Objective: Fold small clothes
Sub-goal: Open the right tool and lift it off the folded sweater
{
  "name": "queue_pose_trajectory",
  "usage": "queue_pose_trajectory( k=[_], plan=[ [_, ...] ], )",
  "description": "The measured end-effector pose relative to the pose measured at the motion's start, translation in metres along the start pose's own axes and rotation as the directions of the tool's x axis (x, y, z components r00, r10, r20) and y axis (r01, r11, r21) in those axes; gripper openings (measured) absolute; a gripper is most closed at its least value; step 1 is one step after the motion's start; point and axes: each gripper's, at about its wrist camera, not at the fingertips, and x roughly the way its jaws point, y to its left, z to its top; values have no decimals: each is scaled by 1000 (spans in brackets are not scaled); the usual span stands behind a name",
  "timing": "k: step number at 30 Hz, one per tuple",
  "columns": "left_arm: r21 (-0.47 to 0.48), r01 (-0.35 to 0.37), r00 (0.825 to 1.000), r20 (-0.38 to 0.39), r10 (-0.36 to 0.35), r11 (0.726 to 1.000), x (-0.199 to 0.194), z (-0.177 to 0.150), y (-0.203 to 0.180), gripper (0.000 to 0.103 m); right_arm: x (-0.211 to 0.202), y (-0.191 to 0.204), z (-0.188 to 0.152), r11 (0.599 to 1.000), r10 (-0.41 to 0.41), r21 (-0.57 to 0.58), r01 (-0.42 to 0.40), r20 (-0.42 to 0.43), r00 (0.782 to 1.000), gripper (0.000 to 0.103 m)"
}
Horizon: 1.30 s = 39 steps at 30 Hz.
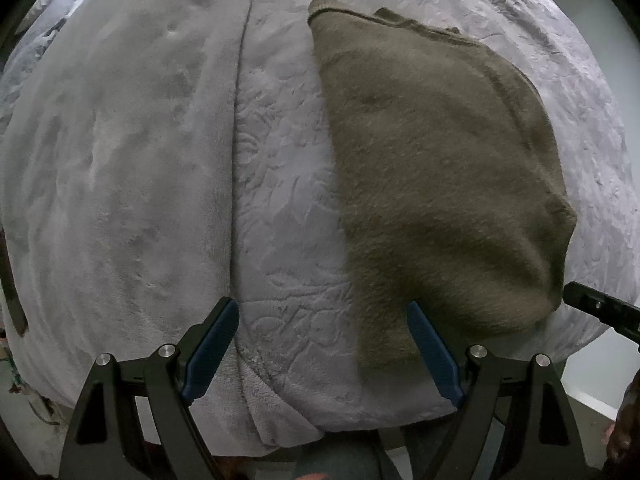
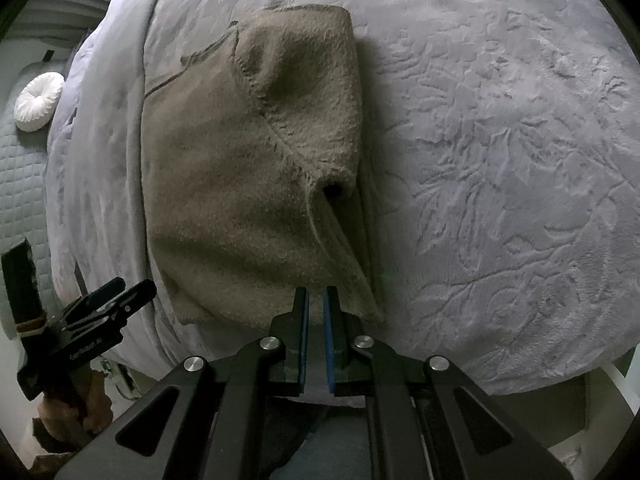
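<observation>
olive knit garment (image 2: 248,184) folded just ahead of right tool (image 2: 316,300).

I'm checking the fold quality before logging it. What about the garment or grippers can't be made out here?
- Brown knit garment: underside and inner layers, hidden by its own top layer in both views.
- Right gripper: nearly shut; whether it pinches fabric is unclear.
- Left gripper: body cut off by right wrist view's edge.

1. Olive-brown knit garment (image 2: 248,184), fuzzy texture, already folded into a compact rough rectangle.
2. Lies flat on grey embossed blanket (image 2: 500,140), near its front edge.
3. Stitched seam runs diagonally across top layer; ribbed hem at far end.
</observation>
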Motion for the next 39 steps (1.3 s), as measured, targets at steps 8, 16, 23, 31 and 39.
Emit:
queue_pose_trajectory(
  k=[8,16,23,31,39],
  plan=[
    [4,7,1000,-4,-7,1000,-2,-8,-4,87,-14,11,0,999,-37,-25,38,34,999,8],
    [13,-60,996,65,59,998,-23,-4,-7,87,-40,32,14,995,-69,-62,76,98,993,8],
    [-21,-44,992,121,46,999,-52,10,-8,87,-56,56,17,986,-108,-111,126,156,982,82],
    [-20,-65,984,167,68,998,-70,18,-13,87,-62,69,19,970,-179,-129,208,203,963,87],
    [-14,-66,984,164,68,998,-72,19,-18,87,-66,67,21,951,-255,-106,290,258,932,103]
  ],
)
